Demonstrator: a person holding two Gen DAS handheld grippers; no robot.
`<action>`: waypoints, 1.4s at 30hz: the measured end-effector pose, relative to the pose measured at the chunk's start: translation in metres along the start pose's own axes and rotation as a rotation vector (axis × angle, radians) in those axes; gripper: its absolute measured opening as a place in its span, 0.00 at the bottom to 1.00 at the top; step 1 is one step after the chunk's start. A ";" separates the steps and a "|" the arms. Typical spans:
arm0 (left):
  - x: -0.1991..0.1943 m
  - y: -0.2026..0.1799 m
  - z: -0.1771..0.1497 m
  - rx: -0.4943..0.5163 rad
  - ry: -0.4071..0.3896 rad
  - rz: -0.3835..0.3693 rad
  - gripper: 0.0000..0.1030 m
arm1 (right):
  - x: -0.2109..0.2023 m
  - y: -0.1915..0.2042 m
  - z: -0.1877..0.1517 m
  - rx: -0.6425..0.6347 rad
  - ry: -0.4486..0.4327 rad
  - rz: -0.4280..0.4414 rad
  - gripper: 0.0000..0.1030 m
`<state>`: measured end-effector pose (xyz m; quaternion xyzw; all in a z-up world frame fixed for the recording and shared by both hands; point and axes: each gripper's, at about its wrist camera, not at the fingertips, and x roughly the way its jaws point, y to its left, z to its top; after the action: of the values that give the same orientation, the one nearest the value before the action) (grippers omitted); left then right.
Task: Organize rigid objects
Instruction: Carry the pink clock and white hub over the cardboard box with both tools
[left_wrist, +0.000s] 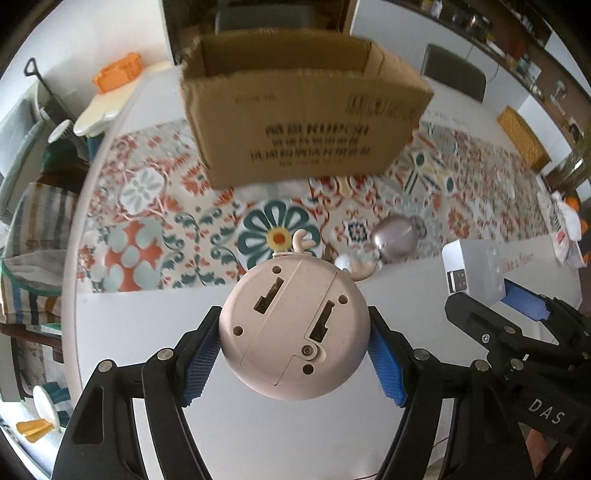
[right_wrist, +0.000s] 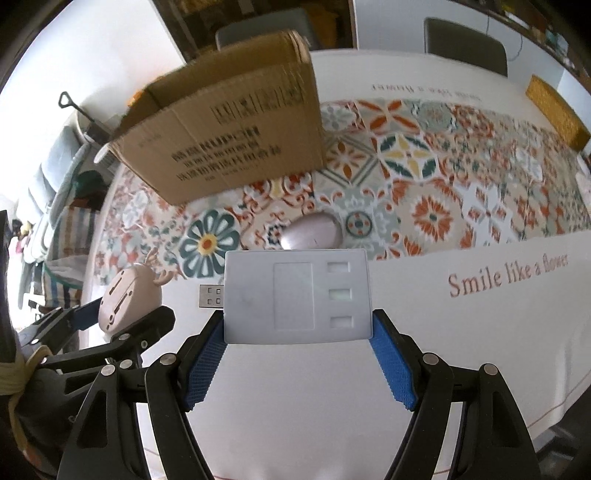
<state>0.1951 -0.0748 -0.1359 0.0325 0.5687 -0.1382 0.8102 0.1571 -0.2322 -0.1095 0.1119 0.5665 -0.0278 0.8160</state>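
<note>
Right gripper (right_wrist: 297, 334) clamped on a white rectangular USB device (right_wrist: 297, 295) above the patterned tablecloth (right_wrist: 461, 206); pink oval object (right_wrist: 312, 232) just beyond; cardboard box (right_wrist: 225, 125) behind; left gripper (right_wrist: 107, 314) at left, gripping a pink antlered toy (right_wrist: 129, 295).

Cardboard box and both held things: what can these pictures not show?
- Box inside: both views, hidden by its own walls; print blurred.
- Pink toy front: left wrist, only its underside faces the camera.
- Mouse: right wrist, partly behind the white device.

White walls (left_wrist: 391, 33); grey chairs (right_wrist: 465, 44)
</note>
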 end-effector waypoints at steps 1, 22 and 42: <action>-0.001 -0.002 0.002 -0.003 -0.009 0.001 0.72 | -0.004 0.002 0.002 -0.007 -0.011 0.001 0.74; -0.079 0.007 0.039 -0.049 -0.267 0.041 0.72 | -0.073 0.029 0.050 -0.101 -0.236 0.045 0.74; -0.090 0.018 0.106 -0.049 -0.417 0.098 0.72 | -0.075 0.037 0.120 -0.117 -0.304 0.060 0.74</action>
<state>0.2676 -0.0629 -0.0166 0.0109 0.3895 -0.0885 0.9167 0.2468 -0.2279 0.0054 0.0756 0.4337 0.0129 0.8978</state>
